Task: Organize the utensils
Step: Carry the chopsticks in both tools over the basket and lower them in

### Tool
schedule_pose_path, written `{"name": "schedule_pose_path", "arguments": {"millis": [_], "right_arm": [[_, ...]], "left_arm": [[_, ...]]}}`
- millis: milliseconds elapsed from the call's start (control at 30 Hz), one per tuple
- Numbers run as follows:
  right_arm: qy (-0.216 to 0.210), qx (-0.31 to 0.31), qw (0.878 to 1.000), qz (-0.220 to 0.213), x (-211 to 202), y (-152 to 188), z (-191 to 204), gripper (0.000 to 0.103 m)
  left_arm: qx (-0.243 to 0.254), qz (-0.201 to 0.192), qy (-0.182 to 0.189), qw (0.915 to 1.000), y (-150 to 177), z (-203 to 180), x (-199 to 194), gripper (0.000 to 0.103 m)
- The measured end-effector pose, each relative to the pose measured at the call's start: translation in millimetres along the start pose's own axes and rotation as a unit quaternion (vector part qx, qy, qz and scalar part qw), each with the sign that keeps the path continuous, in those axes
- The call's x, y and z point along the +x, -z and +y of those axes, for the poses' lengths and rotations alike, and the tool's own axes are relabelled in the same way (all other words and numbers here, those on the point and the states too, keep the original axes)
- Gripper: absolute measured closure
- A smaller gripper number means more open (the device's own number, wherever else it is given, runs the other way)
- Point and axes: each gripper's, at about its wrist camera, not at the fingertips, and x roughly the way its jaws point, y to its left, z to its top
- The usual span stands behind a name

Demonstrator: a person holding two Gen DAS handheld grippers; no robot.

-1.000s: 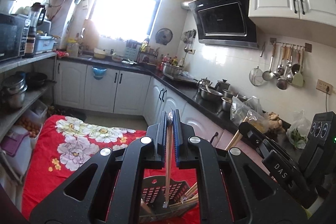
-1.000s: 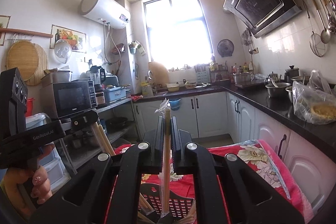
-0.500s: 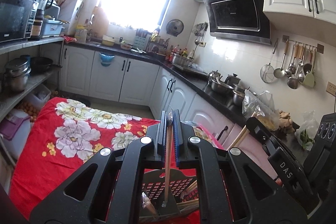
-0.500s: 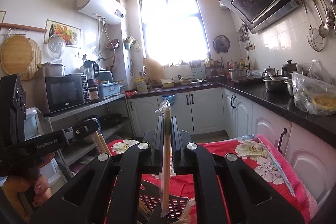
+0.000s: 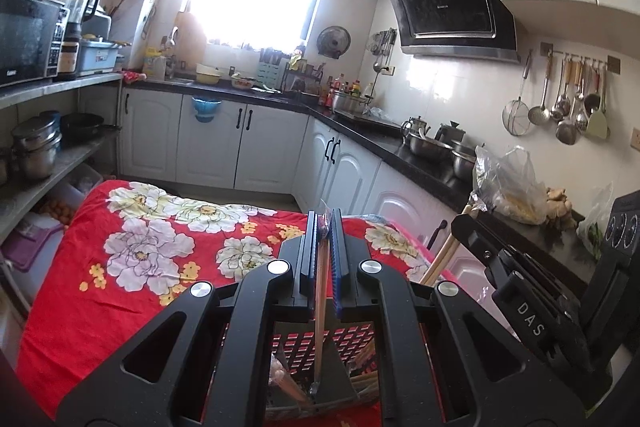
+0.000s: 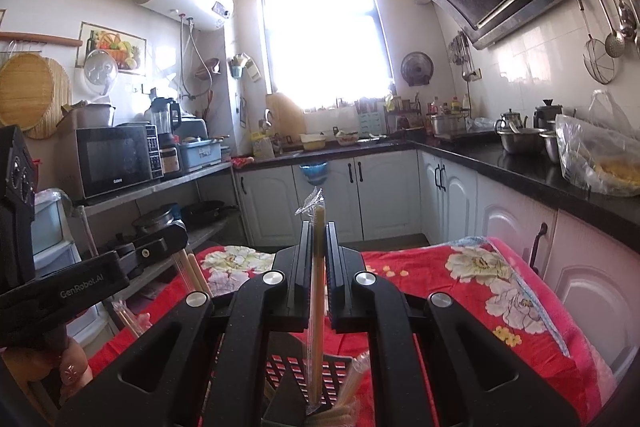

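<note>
My left gripper (image 5: 324, 227) is shut on a wrapped pair of chopsticks (image 5: 320, 307) held upright, its lower end down in a dark slotted utensil basket (image 5: 352, 343) on the red floral table. My right gripper (image 6: 319, 239) is shut on another plastic-wrapped pair of chopsticks (image 6: 316, 315), also upright over the same basket (image 6: 288, 371). More chopsticks (image 5: 288, 387) lie in the basket. Each gripper shows in the other's view, the right one (image 5: 520, 291) at the right, the left one (image 6: 100, 271) at the left.
The red floral tablecloth (image 5: 132, 251) covers the table under both grippers. White cabinets and a black counter (image 5: 400, 151) with pots run along the back and right. Shelves with a microwave (image 6: 116, 159) stand at the left. Ladles hang on the right wall (image 5: 568, 107).
Both grippers have tilted downward and shifted a little, so more of the table and basket shows. Each keeps its chopsticks, lowered slightly toward the basket.
</note>
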Motion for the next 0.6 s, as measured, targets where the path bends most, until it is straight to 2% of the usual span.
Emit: {"name": "schedule_pose_path", "arguments": {"millis": [600], "right_arm": [[0.009, 0.01, 0.999, 0.031, -6, 14, -4, 0.096]], "left_arm": [[-0.002, 0.032, 0.002, 0.9995, 22, 7, 11, 0.1]]}}
